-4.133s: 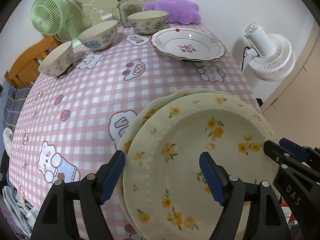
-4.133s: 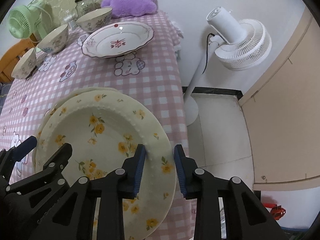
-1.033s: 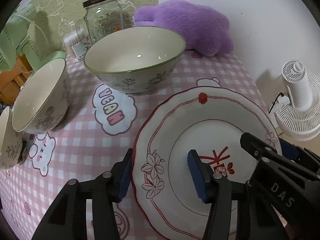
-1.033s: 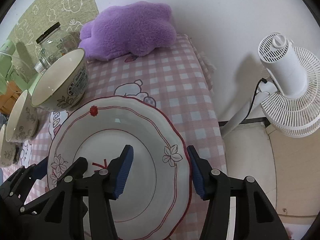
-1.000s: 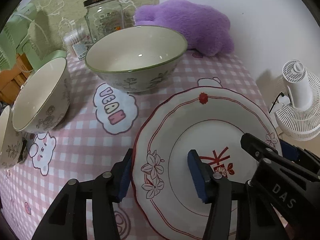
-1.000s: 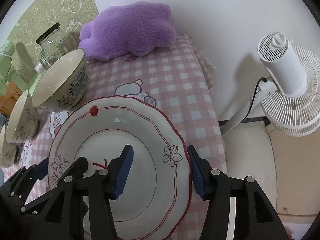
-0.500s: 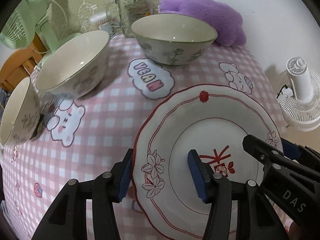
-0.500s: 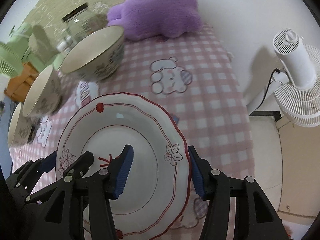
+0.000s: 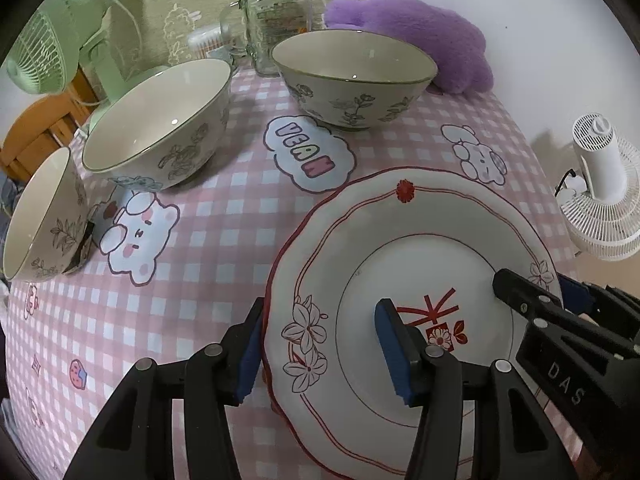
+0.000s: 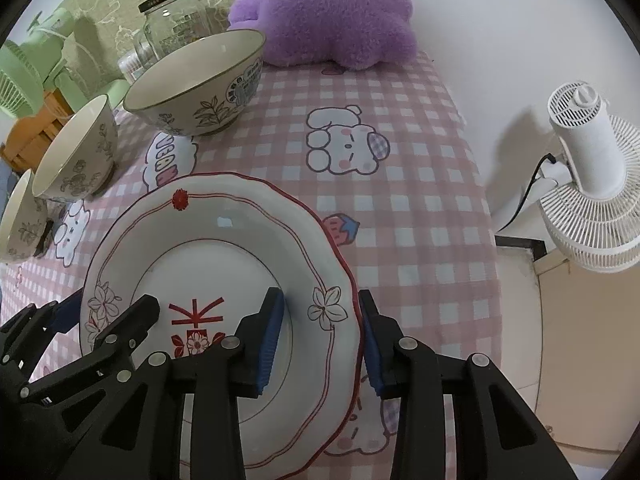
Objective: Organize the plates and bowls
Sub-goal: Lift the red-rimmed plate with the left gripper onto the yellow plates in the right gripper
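Observation:
A white plate with red trim point(image 9: 420, 240) point(image 10: 216, 248) is held above the pink checked tablecloth point(image 9: 224, 216). My left gripper point(image 9: 320, 344) is shut on its left rim, one finger under and one over. My right gripper point(image 10: 320, 332) is shut on its right rim the same way. Three floral bowls stand behind: one at the back point(image 9: 352, 76) point(image 10: 196, 80), one in the middle point(image 9: 160, 120) point(image 10: 76, 152), one at the far left point(image 9: 36, 216) point(image 10: 20, 224).
A glass jar point(image 9: 280, 16), a purple plush cushion point(image 9: 420, 52) and a green fan point(image 9: 60, 40) stand at the table's back. A white fan point(image 10: 592, 184) stands on the floor off the table's right edge. A wooden chair point(image 9: 32, 136) is at the left.
Both grippers lifted the red-trim plate and pulled it back toward me, away from the bowls. Earlier they had let go of the yellow flower plates and moved to this plate.

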A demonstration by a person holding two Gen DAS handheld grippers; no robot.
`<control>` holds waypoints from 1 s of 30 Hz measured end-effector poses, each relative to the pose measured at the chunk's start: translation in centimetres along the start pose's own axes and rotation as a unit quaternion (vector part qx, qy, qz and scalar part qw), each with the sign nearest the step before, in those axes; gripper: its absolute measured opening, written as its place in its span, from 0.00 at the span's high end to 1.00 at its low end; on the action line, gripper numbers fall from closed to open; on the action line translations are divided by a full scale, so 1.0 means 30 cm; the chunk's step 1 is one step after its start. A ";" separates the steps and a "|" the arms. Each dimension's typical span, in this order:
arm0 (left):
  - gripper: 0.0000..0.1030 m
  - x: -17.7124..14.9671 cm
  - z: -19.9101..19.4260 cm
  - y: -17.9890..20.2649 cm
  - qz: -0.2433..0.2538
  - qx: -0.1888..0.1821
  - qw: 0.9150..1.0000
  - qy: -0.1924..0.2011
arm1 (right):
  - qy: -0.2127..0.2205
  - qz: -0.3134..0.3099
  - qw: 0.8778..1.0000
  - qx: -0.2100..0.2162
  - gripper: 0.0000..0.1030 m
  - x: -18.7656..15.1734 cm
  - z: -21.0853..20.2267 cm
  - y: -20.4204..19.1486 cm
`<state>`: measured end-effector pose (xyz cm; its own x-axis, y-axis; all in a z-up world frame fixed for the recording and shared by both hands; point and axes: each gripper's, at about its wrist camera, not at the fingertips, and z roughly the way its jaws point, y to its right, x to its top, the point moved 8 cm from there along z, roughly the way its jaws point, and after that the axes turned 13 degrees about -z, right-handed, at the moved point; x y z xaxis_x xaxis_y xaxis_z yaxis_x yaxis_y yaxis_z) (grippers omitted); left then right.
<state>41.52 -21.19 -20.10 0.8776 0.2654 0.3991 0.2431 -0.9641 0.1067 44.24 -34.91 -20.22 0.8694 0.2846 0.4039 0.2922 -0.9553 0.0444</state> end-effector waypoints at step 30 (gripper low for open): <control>0.46 -0.067 -0.428 -0.081 0.048 -0.053 0.996 0.061 | 0.060 0.060 0.995 -0.055 0.61 -0.104 -0.460 -0.131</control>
<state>33.86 -19.43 -9.46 0.8364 0.1761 0.5191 0.1098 -0.9816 0.1560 34.89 -33.13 -9.04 0.8397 0.1629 0.5181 0.1380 -0.9866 0.0866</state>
